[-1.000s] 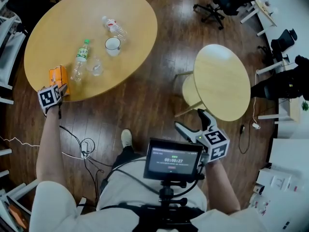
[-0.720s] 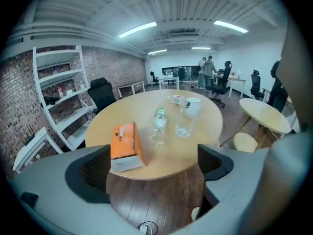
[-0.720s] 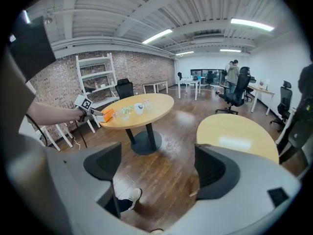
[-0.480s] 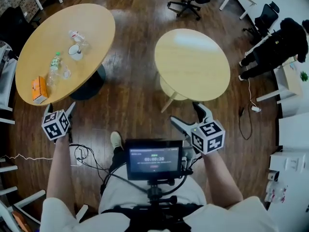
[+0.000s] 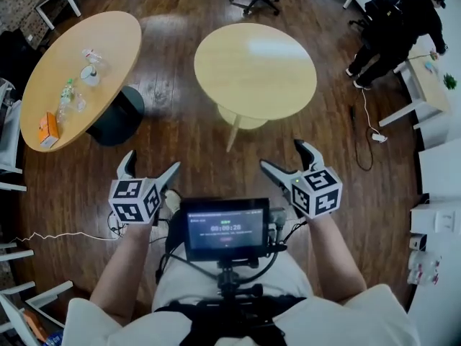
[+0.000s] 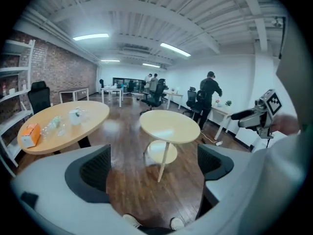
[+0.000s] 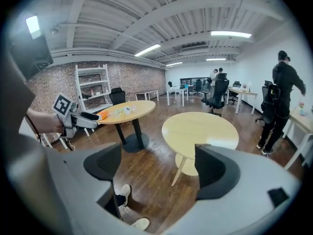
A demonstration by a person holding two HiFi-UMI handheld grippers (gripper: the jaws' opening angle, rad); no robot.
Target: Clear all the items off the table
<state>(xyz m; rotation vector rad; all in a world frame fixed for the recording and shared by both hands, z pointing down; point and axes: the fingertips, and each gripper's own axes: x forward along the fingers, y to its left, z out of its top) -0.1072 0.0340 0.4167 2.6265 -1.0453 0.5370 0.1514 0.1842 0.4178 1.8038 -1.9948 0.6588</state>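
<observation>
— What sits furthest left?
— The oval table point(image 5: 119, 31), at ten o'clock from the person wearing the head camera. Everything to be cleared is on it. An orange carton point(image 5: 47, 130) lies at its near end. Toward the far end come a green-capped bottle point(image 5: 65, 94), a white mug point(image 5: 90, 75) and a clear bottle point(image 5: 94, 55).
— And the left gripper point(image 5: 151, 161)?
— At eleven o'clock, well apart from that table and over the wooden floor point(image 5: 194, 132). Its jaws are spread wide with nothing between them.
— The middle?
— A small monitor point(image 5: 225, 228) at the wearer's chest, and a round table point(image 5: 256, 63) at twelve o'clock.
— The right gripper point(image 5: 282, 156)?
— At one o'clock, near the round table but not touching it. Its jaws are wide too, holding nothing.
— Far right?
— A person in dark clothes point(image 5: 403, 20) at two o'clock, beside a desk point(image 5: 418, 85).
</observation>
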